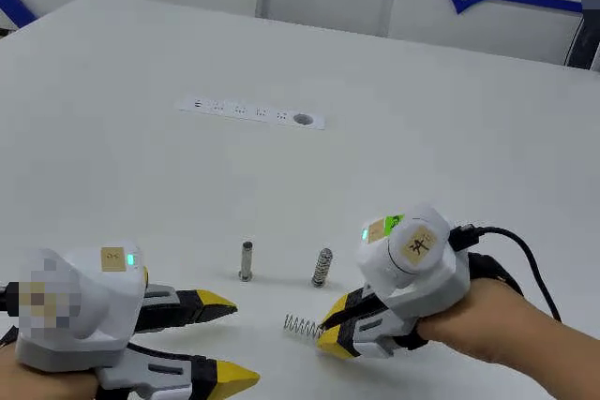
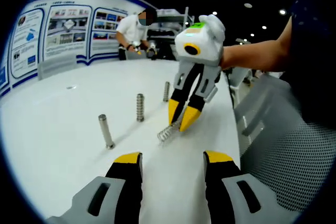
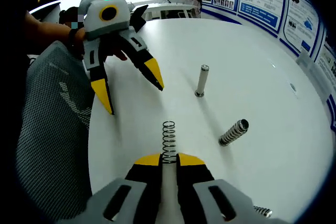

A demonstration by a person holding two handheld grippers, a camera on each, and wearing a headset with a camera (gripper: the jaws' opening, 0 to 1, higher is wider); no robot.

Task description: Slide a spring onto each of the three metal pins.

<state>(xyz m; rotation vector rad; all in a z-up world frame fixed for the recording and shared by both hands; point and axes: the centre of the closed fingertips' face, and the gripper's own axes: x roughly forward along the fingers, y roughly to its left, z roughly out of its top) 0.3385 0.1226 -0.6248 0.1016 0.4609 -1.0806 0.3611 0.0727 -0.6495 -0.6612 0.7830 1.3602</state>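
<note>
A bare metal pin (image 1: 246,261) stands upright on the white table, with a spring-covered pin (image 1: 322,268) to its right. In the left gripper view, the bare pin (image 2: 106,131), a sprung pin (image 2: 140,107) and a second sprung pin (image 2: 166,92) stand in a row. My right gripper (image 1: 328,334) is shut on one end of a loose spring (image 1: 302,327), whose other end lies low over the table. The same spring (image 3: 168,140) sticks out from my right gripper (image 3: 169,158). My left gripper (image 1: 230,342) is open and holds nothing, left of the spring.
A flush power strip (image 1: 251,112) is set into the table (image 1: 422,138) further back. A mesh chair back (image 3: 52,129) sits at the near table edge. A person (image 2: 132,32) stands at a far bench. Another spring end (image 3: 261,211) lies beside my right gripper.
</note>
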